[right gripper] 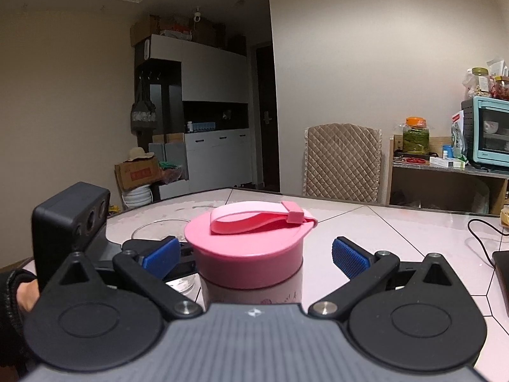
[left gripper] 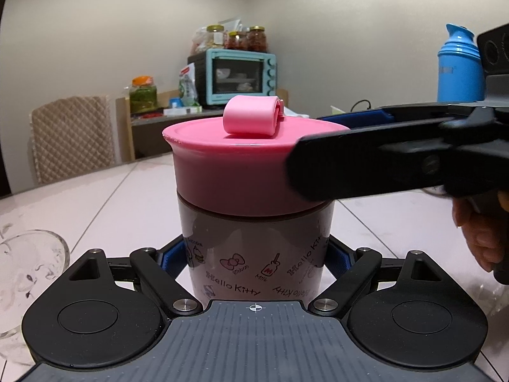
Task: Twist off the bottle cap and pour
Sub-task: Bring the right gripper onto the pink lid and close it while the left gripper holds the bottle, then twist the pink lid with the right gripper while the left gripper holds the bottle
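Observation:
A Hello Kitty bottle (left gripper: 254,248) with a pink screw cap (left gripper: 235,172) and a pink carry loop (left gripper: 251,115) stands upright on the table. My left gripper (left gripper: 254,254) is shut on the bottle's body, blue pads against both sides. My right gripper (right gripper: 254,254) is open, its blue pads (right gripper: 348,259) on either side of the cap (right gripper: 248,261) with a gap on each side. In the left wrist view the right gripper (left gripper: 366,146) reaches in from the right at cap height. An empty clear glass (left gripper: 28,264) stands left of the bottle.
The table (left gripper: 397,222) is pale tiled. A blue thermos (left gripper: 459,67) stands at the right. A black cable (right gripper: 483,238) lies at the right. A padded chair (right gripper: 342,159) and a shelf with a teal oven (left gripper: 241,76) stand beyond the table.

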`<state>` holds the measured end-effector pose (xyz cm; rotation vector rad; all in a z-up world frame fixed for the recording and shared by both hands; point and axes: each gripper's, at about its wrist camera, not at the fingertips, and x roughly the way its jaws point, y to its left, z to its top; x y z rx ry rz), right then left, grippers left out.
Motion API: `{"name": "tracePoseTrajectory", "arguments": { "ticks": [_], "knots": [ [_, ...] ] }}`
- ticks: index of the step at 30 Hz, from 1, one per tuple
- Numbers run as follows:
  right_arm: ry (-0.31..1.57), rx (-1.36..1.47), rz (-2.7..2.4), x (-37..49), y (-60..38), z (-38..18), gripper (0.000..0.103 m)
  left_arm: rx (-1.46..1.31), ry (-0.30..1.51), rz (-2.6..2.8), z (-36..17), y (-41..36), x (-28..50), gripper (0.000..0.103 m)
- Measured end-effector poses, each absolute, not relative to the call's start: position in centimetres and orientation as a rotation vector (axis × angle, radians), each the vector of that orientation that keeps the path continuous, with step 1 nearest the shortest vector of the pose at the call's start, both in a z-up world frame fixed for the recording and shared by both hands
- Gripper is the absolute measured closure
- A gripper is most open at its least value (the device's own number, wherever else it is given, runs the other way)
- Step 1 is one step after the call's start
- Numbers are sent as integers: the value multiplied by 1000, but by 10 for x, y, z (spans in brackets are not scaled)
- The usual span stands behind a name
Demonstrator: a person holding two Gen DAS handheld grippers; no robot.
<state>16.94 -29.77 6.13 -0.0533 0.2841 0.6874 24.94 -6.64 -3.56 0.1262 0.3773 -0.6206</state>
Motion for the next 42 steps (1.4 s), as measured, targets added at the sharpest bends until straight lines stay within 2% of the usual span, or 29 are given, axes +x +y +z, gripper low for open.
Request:
{"name": "tracePoseTrajectory", "arguments": {
  "ticks": [11, 16, 28, 42],
  "knots": [
    [315, -74, 659, 171, -280, 59, 8, 128, 374, -624, -37, -69, 250, 13],
    [324, -83, 650, 171, -275, 58, 18, 129, 375, -623, -37, -70, 249, 13],
    [324, -128, 790, 185, -291, 59, 18, 127, 375, -627, -37, -67, 248, 13],
    [320, -203, 1269, 238, -327, 65, 18, 124, 377, -628, -37, -67, 247, 13]
  ]
}}
